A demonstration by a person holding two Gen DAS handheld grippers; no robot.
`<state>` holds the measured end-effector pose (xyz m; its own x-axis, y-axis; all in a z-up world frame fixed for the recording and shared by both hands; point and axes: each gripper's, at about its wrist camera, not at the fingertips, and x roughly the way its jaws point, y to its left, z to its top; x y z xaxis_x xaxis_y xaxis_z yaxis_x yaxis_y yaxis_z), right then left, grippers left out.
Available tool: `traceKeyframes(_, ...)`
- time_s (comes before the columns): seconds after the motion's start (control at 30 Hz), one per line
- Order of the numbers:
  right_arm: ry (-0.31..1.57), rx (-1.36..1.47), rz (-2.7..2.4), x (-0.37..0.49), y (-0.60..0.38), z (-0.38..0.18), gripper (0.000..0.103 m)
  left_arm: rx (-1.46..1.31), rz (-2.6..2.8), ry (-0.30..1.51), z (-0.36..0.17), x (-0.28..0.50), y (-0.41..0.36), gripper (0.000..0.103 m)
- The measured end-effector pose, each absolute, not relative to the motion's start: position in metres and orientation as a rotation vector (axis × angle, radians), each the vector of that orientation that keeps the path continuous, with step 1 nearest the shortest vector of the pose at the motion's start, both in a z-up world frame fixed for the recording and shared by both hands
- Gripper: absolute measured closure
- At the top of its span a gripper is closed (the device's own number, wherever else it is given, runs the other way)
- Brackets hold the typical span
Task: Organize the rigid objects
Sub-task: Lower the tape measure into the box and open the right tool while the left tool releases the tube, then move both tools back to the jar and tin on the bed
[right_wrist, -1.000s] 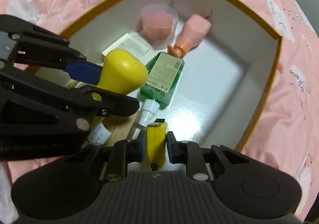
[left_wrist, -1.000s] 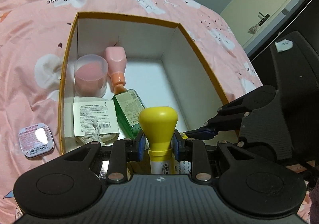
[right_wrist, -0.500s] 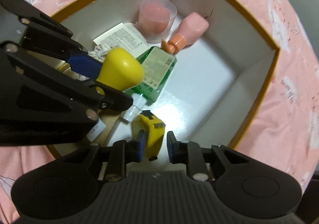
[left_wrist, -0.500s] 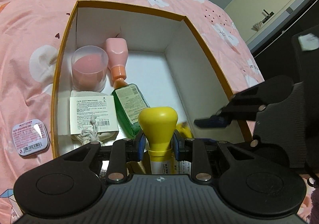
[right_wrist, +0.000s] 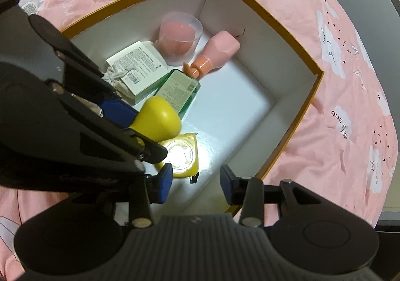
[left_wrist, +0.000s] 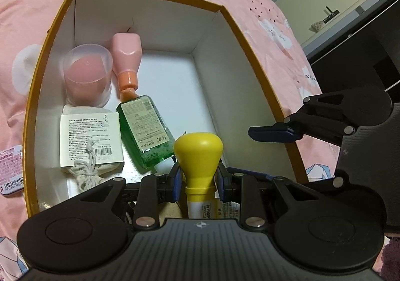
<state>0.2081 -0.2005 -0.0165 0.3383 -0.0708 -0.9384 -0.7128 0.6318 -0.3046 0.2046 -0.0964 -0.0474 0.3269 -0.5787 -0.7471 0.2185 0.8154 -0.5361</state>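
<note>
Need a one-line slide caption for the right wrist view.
Right gripper opening above the yellow tape measure lying on the box floor; left gripper holds a yellow-capped tube beside it.

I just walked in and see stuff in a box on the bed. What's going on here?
A person with a handheld gripper in each hand is packing small items into an orange-rimmed white cardboard box on a pink bedspread. The left gripper is shut on a yellow-capped tube, held over the box's near end. The right gripper is opening, with nothing between its jaws; a yellow tape measure lies on the box floor just beyond its fingertips. A green bottle, pink bottle and pink cup are already inside.
</note>
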Motion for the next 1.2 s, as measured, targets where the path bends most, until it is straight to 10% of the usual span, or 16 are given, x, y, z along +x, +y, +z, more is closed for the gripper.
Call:
traceKeyframes(0.5, 1.154, -0.804, 0.476, 0.206, -0.203, -0.017, 0.056, -0.342, -0.488, 1.110, -0.041, 0.201, -0.093, 0.047)
traceKeyframes(1.2, 0.834, -0.664, 0.558, 0.177, -0.165, 0.044, 0.032, -0.253, -0.256, 0.777, 0.028, 0.146, -0.026, 0.046)
